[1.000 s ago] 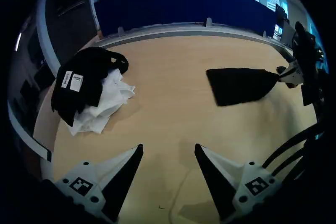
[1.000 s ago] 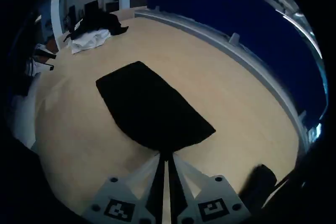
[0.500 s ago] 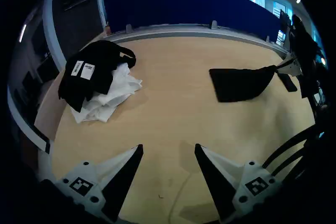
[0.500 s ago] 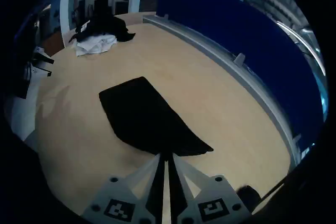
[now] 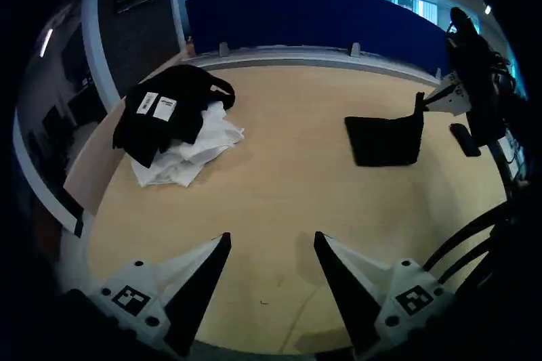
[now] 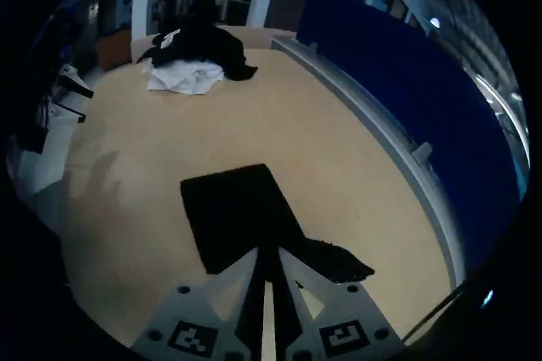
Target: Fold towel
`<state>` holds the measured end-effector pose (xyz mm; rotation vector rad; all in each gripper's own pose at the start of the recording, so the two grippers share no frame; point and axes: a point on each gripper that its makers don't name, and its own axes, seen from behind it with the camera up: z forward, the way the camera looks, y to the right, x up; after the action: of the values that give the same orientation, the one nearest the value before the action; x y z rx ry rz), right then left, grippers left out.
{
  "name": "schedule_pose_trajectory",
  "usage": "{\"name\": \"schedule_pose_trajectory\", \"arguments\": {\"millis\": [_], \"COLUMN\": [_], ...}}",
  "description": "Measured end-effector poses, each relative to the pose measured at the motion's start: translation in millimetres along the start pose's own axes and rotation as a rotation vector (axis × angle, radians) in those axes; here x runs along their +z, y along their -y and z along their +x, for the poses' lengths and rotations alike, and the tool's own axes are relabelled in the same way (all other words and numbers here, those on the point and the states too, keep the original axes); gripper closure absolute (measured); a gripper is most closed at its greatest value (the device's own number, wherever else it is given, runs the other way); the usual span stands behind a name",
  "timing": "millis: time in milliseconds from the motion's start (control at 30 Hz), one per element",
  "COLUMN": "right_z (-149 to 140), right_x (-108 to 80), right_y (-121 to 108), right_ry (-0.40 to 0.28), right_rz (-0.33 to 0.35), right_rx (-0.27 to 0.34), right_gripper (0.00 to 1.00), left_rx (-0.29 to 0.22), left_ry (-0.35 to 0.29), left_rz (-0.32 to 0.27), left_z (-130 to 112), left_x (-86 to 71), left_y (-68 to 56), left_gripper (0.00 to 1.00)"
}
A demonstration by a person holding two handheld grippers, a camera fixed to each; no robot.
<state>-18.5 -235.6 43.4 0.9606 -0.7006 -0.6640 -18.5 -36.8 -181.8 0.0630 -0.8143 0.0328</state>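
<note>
In the left gripper view, a black garment is seen heaped on a white cloth, far ahead and to the left of the fingers. The left gripper is held wide open above the pale wooden surface. Nothing is grasped and nothing lies between its fingers. Ahead and to the right of those fingers, well apart from them, the black towel is spread flat on the surface, with its far right corner drawn up off the wood. That raised corner is pinched by the right gripper, seen farther off near the right edge. Just to the right of the towel, a dark oblong object is laid on the surface. A blue partition is stood along the far side of the surface.

In the right gripper view, the garment and cloth pile is placed far ahead and to the left of the fingers. The towel is found directly ahead of them, its flat part reaching away from the fingertips and slightly to the left. The fingers are pressed together, with only a thin slit between them, and the near edge of the towel is gathered up and clamped there. Just to the right of the fingertips, a rumpled flap of the towel is left lying on the surface.
</note>
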Motion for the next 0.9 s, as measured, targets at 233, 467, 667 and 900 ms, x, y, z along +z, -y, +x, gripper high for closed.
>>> {"name": "schedule_pose_trajectory", "arguments": {"millis": [233, 467, 667, 900], "right_z": [34, 25, 24, 26], "right_x": [69.9, 127.9, 125.7, 121.6], "right_y": [55, 101, 102, 102], "right_ry": [-0.009, 0.050, 0.048, 0.028], "right_rz": [0.116, 0.201, 0.198, 0.191], "right_rx": [-0.030, 0.073, 0.081, 0.088], "right_gripper": [0.95, 0.95, 0.91, 0.58], "left_rx": [-0.039, -0.084, -0.089, -0.080], "left_ry": [-0.010, 0.001, 0.002, 0.000], "left_rz": [0.045, 0.060, 0.067, 0.066], "left_z": [-12, -30, -36, -32], "left_x": [-18.8, -30.7, -30.2, -32.9], "left_y": [9.2, 9.1, 11.6, 11.0], "left_gripper": [0.09, 0.09, 0.09, 0.09]}}
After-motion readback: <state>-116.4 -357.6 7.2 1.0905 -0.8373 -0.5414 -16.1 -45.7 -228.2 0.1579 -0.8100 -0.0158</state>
